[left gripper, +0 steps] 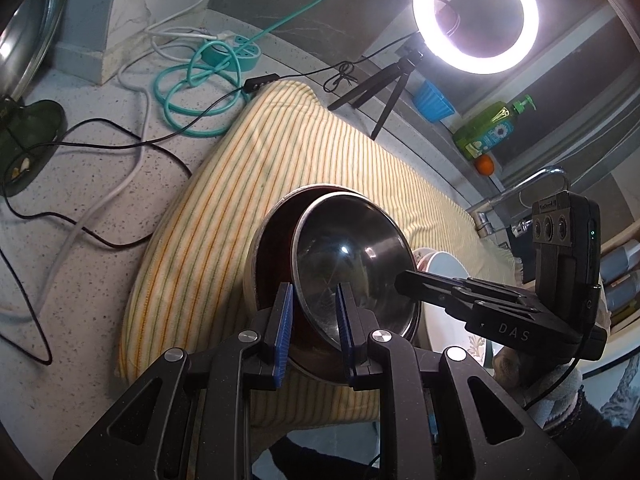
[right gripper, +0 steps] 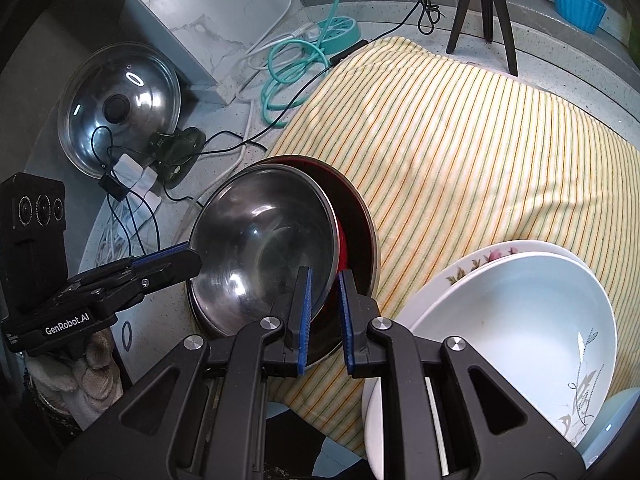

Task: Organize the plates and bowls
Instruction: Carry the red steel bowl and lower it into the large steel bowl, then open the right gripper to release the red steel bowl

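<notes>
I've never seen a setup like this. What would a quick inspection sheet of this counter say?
Surface: speckled grey counter, partly covered by a yellow striped cloth.
Job's things: steel bowl tilted inside a dark red bowl; white plates stacked beside them.
Clutter: glass pot lid, blue ribbed cup, green soap bottle.
Grippers: left gripper and right gripper each straddle the steel bowl's rim.
Cables: teal coil, black and white leads.
Surroundings: lit ring light, tap.

Shiny steel bowl [right gripper: 264, 236] covers most of the dark red bowl [right gripper: 360, 220] under it; only a crescent shows. White floral plates [right gripper: 520, 312] cut off by right wrist frame's lower edge, pattern partly hidden by black gripper body. Green soap bottle [left gripper: 486, 130] label unreadable.
</notes>
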`<state>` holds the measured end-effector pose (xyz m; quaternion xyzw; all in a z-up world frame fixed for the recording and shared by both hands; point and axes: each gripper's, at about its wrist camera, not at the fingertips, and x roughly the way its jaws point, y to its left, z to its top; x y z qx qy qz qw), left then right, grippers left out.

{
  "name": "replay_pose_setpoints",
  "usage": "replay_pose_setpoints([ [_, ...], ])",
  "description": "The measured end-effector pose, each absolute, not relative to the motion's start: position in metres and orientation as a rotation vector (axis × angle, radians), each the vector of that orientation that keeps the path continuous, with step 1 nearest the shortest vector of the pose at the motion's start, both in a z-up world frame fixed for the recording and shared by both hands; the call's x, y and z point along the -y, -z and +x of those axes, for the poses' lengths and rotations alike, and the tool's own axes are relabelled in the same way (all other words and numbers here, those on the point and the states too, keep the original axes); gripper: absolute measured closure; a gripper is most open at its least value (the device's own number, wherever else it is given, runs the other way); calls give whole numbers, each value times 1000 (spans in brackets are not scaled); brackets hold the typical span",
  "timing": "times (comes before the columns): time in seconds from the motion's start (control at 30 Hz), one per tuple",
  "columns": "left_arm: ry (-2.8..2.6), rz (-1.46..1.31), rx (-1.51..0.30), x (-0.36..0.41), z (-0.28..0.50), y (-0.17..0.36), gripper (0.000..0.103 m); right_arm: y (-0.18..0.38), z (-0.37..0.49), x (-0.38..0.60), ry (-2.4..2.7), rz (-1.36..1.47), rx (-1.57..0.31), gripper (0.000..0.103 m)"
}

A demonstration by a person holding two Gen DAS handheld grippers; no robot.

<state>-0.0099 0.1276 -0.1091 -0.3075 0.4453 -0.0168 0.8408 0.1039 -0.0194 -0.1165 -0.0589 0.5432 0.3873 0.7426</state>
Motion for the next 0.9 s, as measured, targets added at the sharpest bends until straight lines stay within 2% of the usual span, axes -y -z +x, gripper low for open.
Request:
replay_pose_setpoints([
  [0.43, 29, -637, -971, -125, -6, 113, 84, 120, 105, 16, -849, -156, -1191, 88],
  [0.5, 26, -637, -977, -125, -5, 114, 83, 119, 106, 17, -856, -148, -1187, 80],
  [0.57, 30, -643, -974, -125, -5, 113, 77, 115, 106, 19, -865, -135, -1174, 71],
  [0.6, 27, -641, -972, -125, -5, 112, 74, 113, 106, 19, -868, -134, -1164, 69],
  [0.67, 21, -633, -964, -125, -5, 109, 71, 109, 104, 19, -880, -131, -1148, 58],
  [0.8, 25, -633, -946, -125, -5, 104, 70, 99, 101, 21, -896, -128, -1115, 50],
  [0.87, 23, -628, -939, -125, -4, 101, 70, 96, 101, 22, -901, -121, -1105, 40],
  [0.9, 25, -626, -936, -125, -4, 100, 70, 94, 101, 24, -899, -118, -1100, 39],
])
